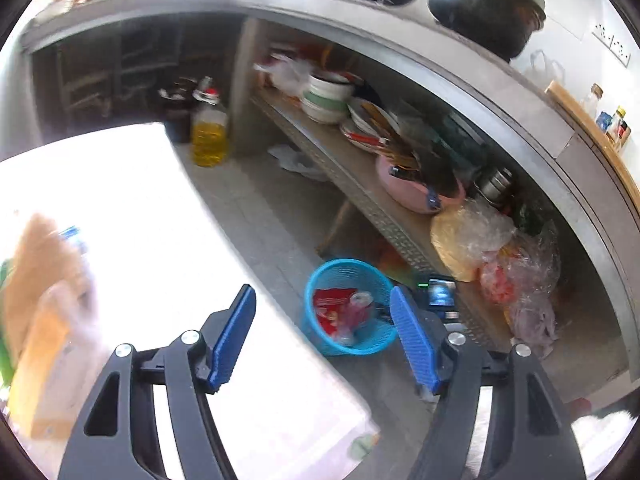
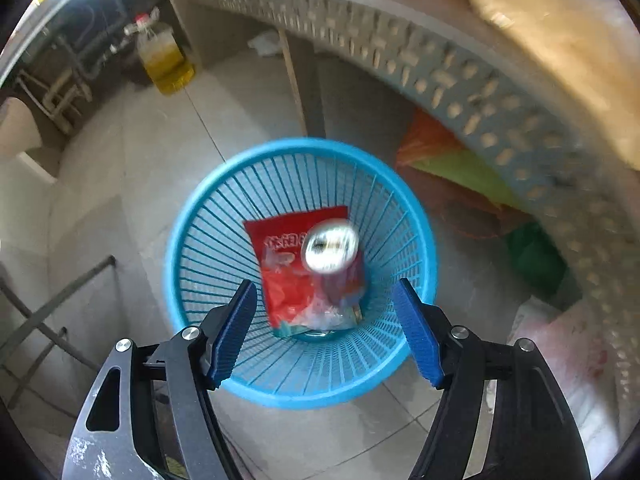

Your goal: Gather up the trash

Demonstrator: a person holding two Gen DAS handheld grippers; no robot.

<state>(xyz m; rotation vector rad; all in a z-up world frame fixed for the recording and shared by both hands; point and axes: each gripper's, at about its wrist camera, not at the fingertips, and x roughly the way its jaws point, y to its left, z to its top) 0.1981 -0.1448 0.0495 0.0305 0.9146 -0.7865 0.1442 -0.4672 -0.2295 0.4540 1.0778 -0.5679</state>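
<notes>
A blue slatted basket (image 2: 200,280) stands on the tiled floor, right under my right gripper (image 2: 325,286). That gripper is open and its blue pads touch nothing. Inside the basket lie a red snack wrapper (image 2: 280,240) and a blurred drink can (image 2: 330,250), silvery end up. From the left wrist view the same basket (image 1: 320,280) sits lower right of centre with the wrapper (image 1: 332,304) in it. My left gripper (image 1: 322,296) is open and empty, above the edge of a white table (image 1: 160,240).
A perforated grey shelf (image 1: 360,184) beside the basket carries bowls (image 1: 326,98), a pink tub (image 1: 416,196) and plastic bags (image 1: 500,264). A yellow oil bottle (image 1: 209,132) stands on the floor further back. A blurred cardboard box (image 1: 40,300) lies on the table. Pots sit on the counter above.
</notes>
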